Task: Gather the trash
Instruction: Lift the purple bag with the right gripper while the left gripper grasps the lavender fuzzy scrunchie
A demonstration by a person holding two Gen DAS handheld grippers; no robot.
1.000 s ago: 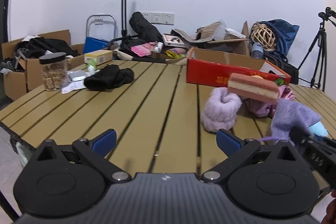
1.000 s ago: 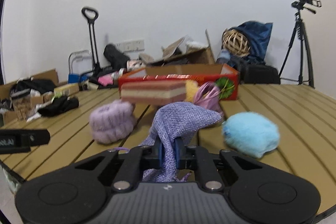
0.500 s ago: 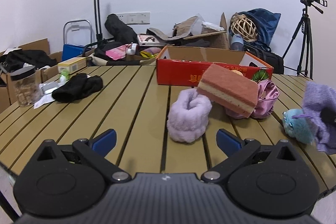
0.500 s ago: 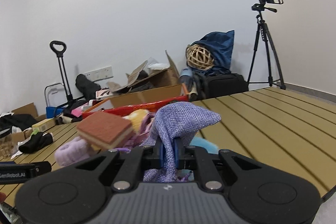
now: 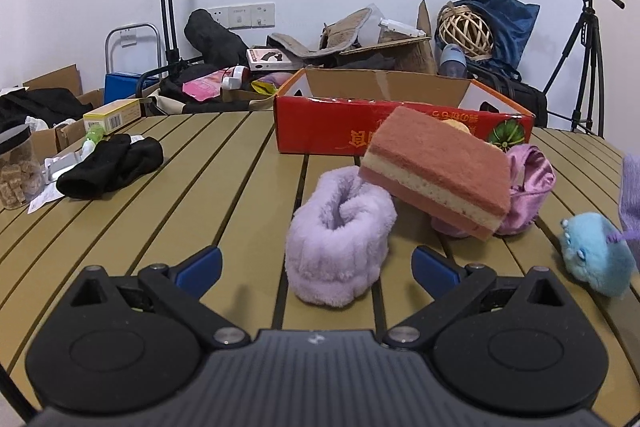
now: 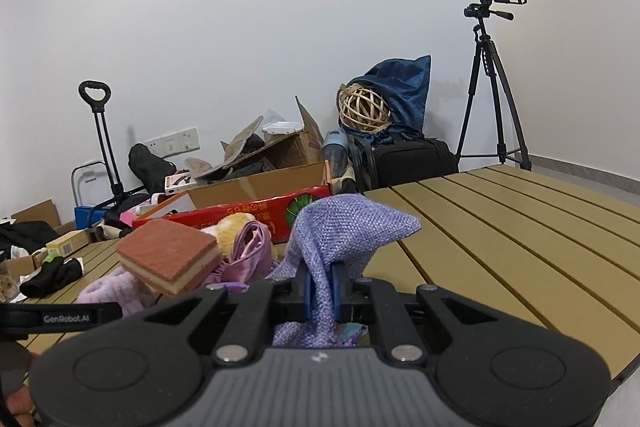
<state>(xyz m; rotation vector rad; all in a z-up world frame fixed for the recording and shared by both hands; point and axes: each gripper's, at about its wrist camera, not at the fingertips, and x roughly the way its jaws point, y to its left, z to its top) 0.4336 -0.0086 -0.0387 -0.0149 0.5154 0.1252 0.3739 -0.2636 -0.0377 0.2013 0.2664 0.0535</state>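
**Purple cloth pinched, left claw wide over the slats**

My right gripper [image 6: 320, 287] pinches the purple woven cloth [image 6: 344, 231]. My left gripper [image 5: 316, 265] stands wide, a fluffy lilac roll [image 5: 338, 237] between its fingers, untouched. Beyond, the slatted table [image 5: 208, 187] bears a red box [image 5: 332, 125]. A tripod [image 6: 494, 87] stands by the white wall [image 6: 240, 27].

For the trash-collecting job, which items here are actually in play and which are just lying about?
In play:
- purple woven pouch, clamped in the right gripper
- fluffy lilac roll, between the open fingers of the left gripper
- red cardboard box, possibly the bin

Lying about:
- pink sponge
- blue plush toy
- black cloth
- glass jar
- tripod
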